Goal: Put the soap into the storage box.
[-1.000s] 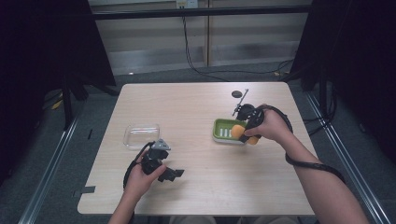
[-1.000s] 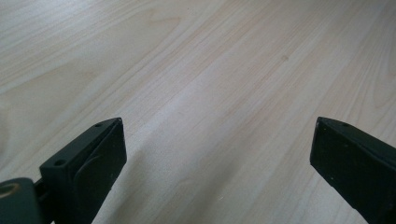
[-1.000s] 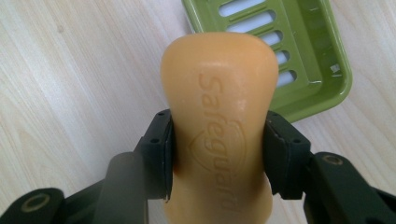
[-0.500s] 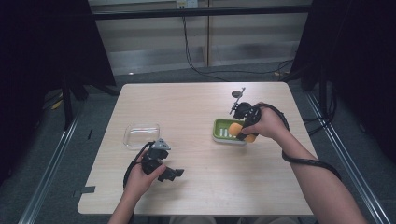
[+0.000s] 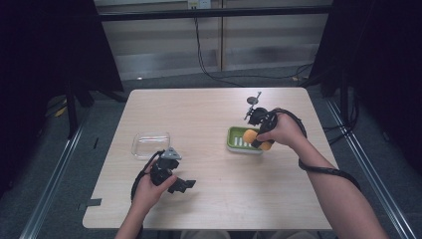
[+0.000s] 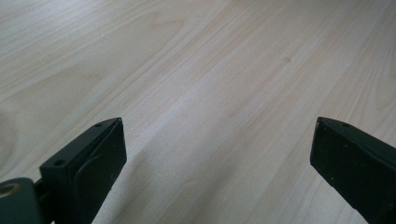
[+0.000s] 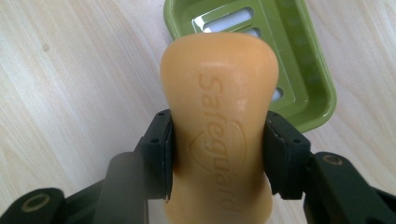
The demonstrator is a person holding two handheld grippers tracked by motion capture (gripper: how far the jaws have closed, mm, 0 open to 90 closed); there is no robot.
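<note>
An orange bar of soap (image 7: 219, 121) with raised lettering is clamped between the jaws of my right gripper (image 7: 218, 156). It hangs above a green slotted soap dish (image 7: 299, 56). In the high view the right gripper (image 5: 255, 133) holds the soap (image 5: 250, 135) over the dish (image 5: 238, 143) at the table's right middle. My left gripper (image 5: 185, 185) rests low near the front left of the table. Its jaws stand wide apart over bare wood in the left gripper view (image 6: 217, 154), with nothing between them.
A clear plastic container (image 5: 150, 144) sits on the table to the left, just behind the left hand. A small dark round object (image 5: 253, 101) lies behind the right gripper. The light wooden table (image 5: 209, 114) has open surface in the middle and back.
The right gripper has lifted the soap and carried it slightly left, over the dish. The left gripper has stayed in place.
</note>
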